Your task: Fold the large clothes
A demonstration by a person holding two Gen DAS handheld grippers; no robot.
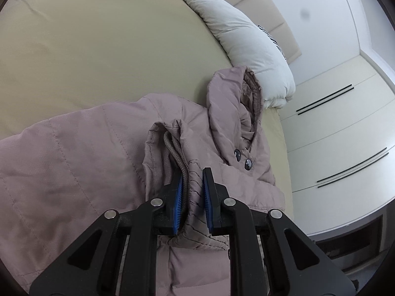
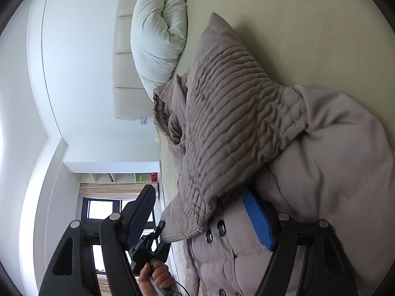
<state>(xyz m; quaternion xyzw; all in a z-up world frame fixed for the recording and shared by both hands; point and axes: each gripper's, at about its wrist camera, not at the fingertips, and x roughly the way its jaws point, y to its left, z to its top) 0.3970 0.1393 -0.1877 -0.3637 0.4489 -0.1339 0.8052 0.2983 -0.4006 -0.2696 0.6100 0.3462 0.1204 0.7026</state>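
- Left gripper point(image 1: 193, 198), lower centre of the left wrist view: jaws clamped on the jacket's point(image 1: 74, 162) sleeve cuff point(image 1: 170, 157).
- Jacket body spreads left over the bed point(image 1: 98, 37); hood point(image 1: 232, 98) lies upper right, towards the pillow point(image 1: 246, 37).
- Right gripper point(image 2: 197, 219), bottom of the right wrist view: jaws apart, holding nothing, jacket front between them; this hand seems nearer the body.

Jacket point(image 1: 74, 153) on bed point(image 1: 98, 49); duvet point(image 1: 246, 44) behind hood, against headboard point(image 1: 271, 12).
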